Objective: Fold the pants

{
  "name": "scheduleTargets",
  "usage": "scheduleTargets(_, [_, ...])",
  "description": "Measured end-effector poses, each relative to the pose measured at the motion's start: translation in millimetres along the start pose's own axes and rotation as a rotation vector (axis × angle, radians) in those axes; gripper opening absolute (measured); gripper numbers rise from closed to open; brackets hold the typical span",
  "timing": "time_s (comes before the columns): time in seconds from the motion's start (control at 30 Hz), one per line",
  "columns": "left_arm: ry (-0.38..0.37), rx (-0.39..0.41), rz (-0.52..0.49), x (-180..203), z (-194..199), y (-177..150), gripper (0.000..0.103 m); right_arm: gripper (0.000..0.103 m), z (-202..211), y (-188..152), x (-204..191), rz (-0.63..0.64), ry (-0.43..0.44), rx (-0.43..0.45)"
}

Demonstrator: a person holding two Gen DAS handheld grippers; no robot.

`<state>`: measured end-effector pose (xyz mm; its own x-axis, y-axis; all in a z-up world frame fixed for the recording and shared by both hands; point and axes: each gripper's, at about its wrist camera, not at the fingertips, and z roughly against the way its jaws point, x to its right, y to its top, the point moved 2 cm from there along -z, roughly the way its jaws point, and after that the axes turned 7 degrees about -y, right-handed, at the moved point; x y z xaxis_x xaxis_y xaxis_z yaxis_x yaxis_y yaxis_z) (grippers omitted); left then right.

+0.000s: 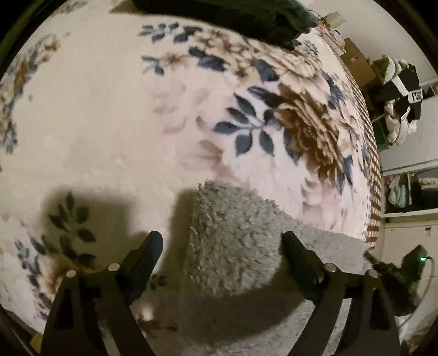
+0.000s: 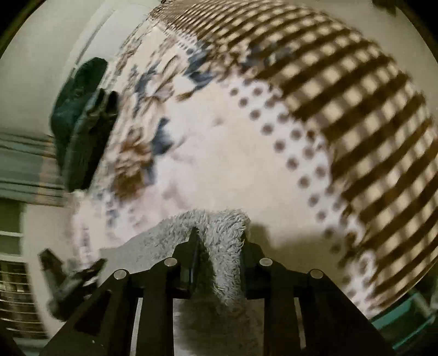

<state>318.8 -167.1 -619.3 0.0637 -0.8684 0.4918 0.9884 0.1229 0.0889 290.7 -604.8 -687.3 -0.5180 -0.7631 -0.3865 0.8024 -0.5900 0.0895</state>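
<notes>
The pants (image 1: pixel 232 241) are grey fluffy fleece, lying on a floral blanket (image 1: pixel 109 109). In the left wrist view my left gripper (image 1: pixel 221 241) is open, its fingers on either side of a raised fold of the fleece. In the right wrist view my right gripper (image 2: pixel 219 241) is shut on a bunched edge of the pants (image 2: pixel 224 246), lifted a little off the blanket (image 2: pixel 232 153). The left gripper also shows in the right wrist view at the lower left (image 2: pixel 71 276). The right gripper shows at the left wrist view's right edge (image 1: pixel 394 271).
Dark green folded clothing (image 1: pixel 246 19) lies at the blanket's far end and shows in the right wrist view (image 2: pixel 79 120). The blanket has a brown checked border (image 2: pixel 356 95). Shelves and hanging clothes (image 1: pixel 402 95) stand beyond the bed edge.
</notes>
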Motion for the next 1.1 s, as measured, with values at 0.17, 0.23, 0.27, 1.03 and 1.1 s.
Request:
scheduleTargets(0.17, [-0.004, 0.016, 0.008, 0, 15, -5, 0.089, 0.056, 7, -5, 8, -0.027, 0.048, -0.09])
scheduleTargets(0.23, [-0.028, 0.039, 0.021, -1, 27, -11, 0.089, 0.069, 35, -20, 16, -0.039, 0.102, -0.068])
scheduleTargets(0.27, [-0.035, 0.044, 0.028, -1, 33, -16, 0.089, 0.069, 47, -30, 21, -0.045, 0.115, -0.064])
scheduleTargets(1.03, [-0.247, -0.092, 0.003, -18, -21, -92, 0.096, 0.103, -40, -107, 67, 0.005, 0.295, -0.282])
scheduleTargets(1.1, [-0.273, -0.102, 0.011, -21, -33, -92, 0.096, 0.103, -51, -102, 57, 0.029, 0.328, -0.291])
